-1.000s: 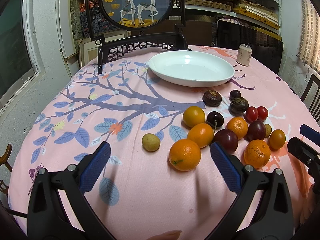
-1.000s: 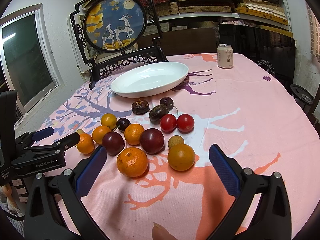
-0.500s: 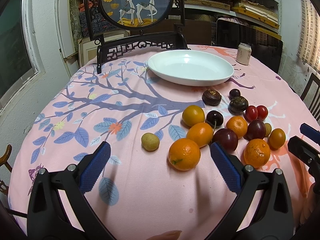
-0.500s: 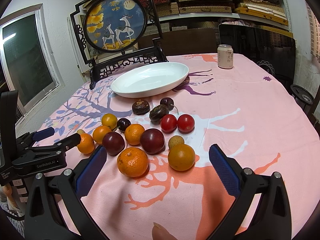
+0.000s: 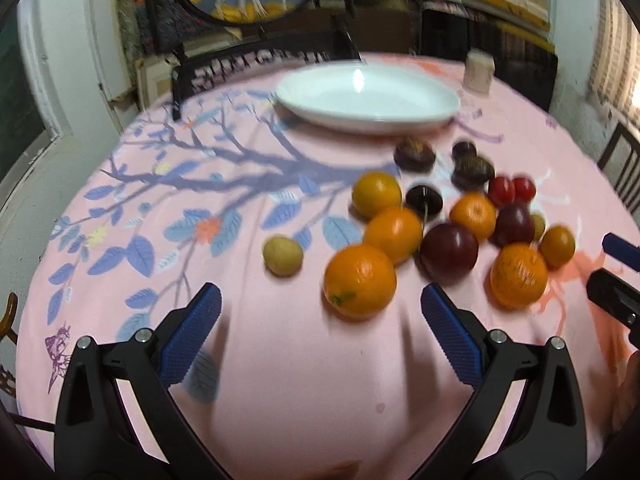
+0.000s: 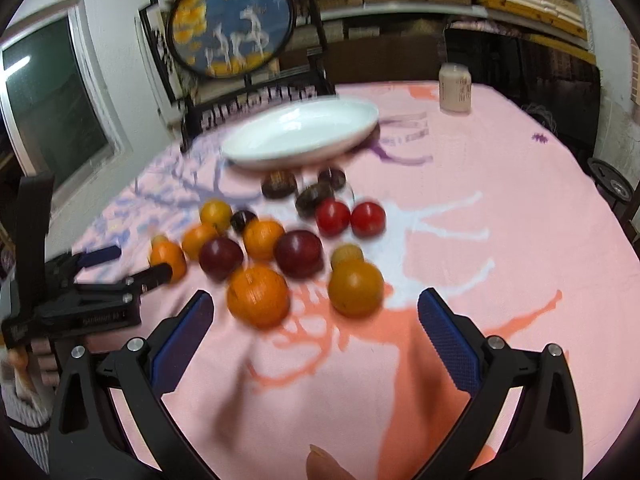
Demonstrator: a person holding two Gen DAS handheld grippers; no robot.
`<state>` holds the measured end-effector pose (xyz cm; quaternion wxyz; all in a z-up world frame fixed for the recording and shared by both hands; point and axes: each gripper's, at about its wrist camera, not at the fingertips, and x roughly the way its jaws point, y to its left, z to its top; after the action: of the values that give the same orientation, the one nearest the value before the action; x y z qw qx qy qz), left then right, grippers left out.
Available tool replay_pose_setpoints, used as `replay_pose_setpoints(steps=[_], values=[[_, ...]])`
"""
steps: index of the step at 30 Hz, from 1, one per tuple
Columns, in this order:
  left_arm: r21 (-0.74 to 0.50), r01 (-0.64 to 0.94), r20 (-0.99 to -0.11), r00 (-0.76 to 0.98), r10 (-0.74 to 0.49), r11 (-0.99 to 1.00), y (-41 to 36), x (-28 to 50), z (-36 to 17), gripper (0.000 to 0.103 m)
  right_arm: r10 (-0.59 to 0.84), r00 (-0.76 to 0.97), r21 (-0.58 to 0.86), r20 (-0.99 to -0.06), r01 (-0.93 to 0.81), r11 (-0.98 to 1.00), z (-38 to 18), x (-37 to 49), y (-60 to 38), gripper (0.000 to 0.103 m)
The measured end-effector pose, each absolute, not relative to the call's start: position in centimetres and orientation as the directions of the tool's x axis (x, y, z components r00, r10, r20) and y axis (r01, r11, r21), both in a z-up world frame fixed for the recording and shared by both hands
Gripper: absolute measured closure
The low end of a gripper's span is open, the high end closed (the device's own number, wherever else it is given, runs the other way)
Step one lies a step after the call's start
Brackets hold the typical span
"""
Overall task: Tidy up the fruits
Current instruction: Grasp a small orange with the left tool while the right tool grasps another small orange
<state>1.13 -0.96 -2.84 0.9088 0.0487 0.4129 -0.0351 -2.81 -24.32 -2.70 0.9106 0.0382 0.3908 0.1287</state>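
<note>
Several fruits lie in a cluster on the pink tablecloth: oranges, dark plums, two red tomatoes [image 6: 350,217] and a small yellow fruit [image 5: 282,255] apart at the left. A big orange [image 5: 359,280] lies just ahead of my left gripper [image 5: 320,312], which is open and holds nothing. My right gripper [image 6: 314,316] is open too, with an orange [image 6: 258,294] and a yellow-orange fruit [image 6: 355,288] just beyond its fingertips. The white oval dish [image 5: 368,98] stands empty behind the fruit. The left gripper also shows at the left edge of the right wrist view. Both views are blurred.
A pale can [image 6: 455,87] stands at the far right of the table. A dark carved chair [image 5: 260,58] and a round framed deer picture [image 6: 232,28] rise behind the dish. Shelves line the back wall. Bare cloth lies to the right of the fruit.
Both grippers have moved forward and lower toward the fruit, which now looks nearer and larger. Both stay open. No fruit has shifted.
</note>
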Motion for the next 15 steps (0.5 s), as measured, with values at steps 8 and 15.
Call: replay_pose_setpoints(steps=[8,15], values=[[0.063,0.165,-0.83,0.556,-0.04,0.984,-0.5,2.2,-4.8,0.002,0.213,0.537,0.123,-0.816,-0.198,0.972,-6.0,-2.8,-27.0,0.001],[0.044,0.206,-0.83,0.553,-0.079,0.978,-0.2,2.4,-4.9,0.002,0.156,0.532,0.023,-0.832,-0.247,0.969,-6.4,-3.2,-25.9,0.001]])
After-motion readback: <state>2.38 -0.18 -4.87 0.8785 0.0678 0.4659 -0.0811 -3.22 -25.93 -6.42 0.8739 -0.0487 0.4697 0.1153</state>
